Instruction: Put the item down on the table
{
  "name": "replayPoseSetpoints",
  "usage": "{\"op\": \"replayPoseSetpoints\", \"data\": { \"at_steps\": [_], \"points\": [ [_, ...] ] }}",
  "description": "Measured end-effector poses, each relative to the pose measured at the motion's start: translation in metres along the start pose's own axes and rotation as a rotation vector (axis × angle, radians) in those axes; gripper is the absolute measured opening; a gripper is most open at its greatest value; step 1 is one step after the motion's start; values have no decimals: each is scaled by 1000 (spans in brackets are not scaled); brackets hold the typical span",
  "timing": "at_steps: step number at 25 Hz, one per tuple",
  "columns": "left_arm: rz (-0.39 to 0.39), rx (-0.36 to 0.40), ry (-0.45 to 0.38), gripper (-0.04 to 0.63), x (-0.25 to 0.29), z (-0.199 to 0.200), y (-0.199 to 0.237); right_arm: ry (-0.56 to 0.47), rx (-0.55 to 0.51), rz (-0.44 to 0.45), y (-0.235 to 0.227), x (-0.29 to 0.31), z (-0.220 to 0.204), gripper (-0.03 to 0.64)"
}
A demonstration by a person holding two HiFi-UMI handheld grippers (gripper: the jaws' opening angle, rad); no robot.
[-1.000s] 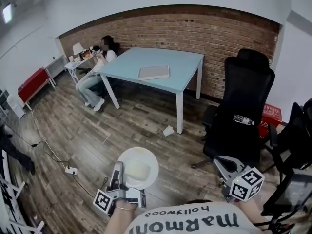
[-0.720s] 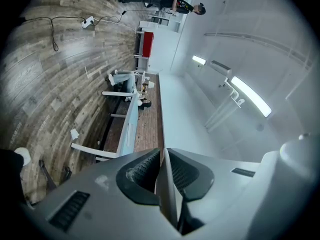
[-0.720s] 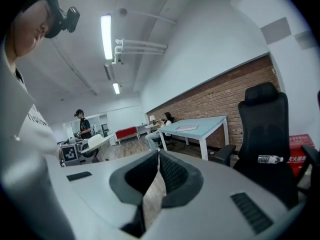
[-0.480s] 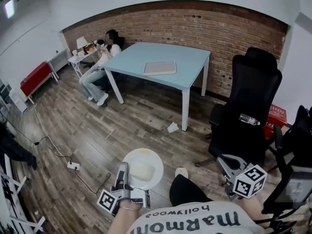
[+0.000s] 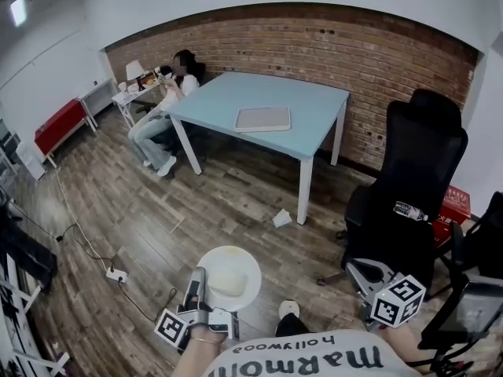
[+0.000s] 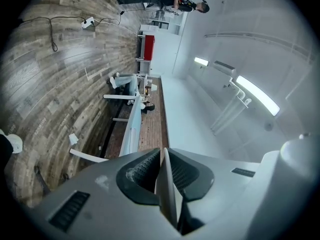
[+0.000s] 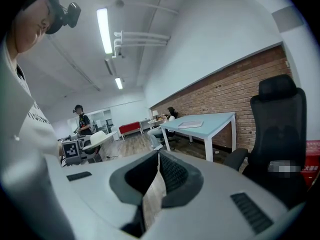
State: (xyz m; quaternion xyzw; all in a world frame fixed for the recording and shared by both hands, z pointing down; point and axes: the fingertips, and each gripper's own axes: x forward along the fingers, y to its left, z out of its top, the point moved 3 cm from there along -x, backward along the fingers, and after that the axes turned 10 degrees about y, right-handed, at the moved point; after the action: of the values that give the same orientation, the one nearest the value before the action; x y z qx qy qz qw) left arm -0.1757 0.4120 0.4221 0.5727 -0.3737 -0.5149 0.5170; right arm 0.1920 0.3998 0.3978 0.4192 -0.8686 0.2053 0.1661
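Note:
A white plate (image 5: 245, 267) carries a pale yellowish lump (image 5: 228, 282) low in the head view, above the wooden floor. My left gripper (image 5: 197, 287) is shut on the plate's near-left rim. In the left gripper view the rim shows as a thin white edge (image 6: 169, 194) pinched between the dark pads of the left gripper (image 6: 162, 156). The light-blue table (image 5: 314, 108) stands ahead by the brick wall. My right gripper (image 5: 365, 273) hangs at the lower right. In its own view the right gripper (image 7: 158, 160) is shut with nothing in it.
A grey tray (image 5: 263, 118) lies on the table. A person (image 5: 167, 104) sits at its far-left corner. A black office chair (image 5: 413, 191) stands to the right. Crumpled paper (image 5: 281, 218) and a power strip (image 5: 116, 274) with cable lie on the floor.
The view has shifted towards the table, which now sits a little lower and further right. The plate stays held by the left gripper. A leg swung forward and back.

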Motion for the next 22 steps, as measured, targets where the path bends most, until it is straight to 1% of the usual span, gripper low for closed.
{"op": "replayPoseSetpoints", "data": {
  "at_steps": [5, 8, 10, 13, 15, 17, 22],
  "points": [
    [12, -9, 8, 34, 48, 13, 7, -1, 22, 4, -26, 38, 24, 15],
    [4, -15, 10, 34, 75, 21, 10, -1, 10, 10, -37, 58, 40, 15],
    [13, -24, 7, 34, 91, 27, 14, 2, 2, 4, -47, 70, 49, 15],
    [17, -23, 9, 34, 116, 36, 17, 4, 15, 6, -63, 89, 62, 15],
    [2, -6, 10, 34, 130, 44, 17, 7, 21, 15, -71, 103, 69, 15],
    [-29, 8, 15, 34, 144, 50, 17, 20, 21, 22, -77, 117, 74, 15],
    [-110, 48, 59, 34, 180, 55, 14, 50, 3, 35, -91, 153, 85, 15]
  ]
}}
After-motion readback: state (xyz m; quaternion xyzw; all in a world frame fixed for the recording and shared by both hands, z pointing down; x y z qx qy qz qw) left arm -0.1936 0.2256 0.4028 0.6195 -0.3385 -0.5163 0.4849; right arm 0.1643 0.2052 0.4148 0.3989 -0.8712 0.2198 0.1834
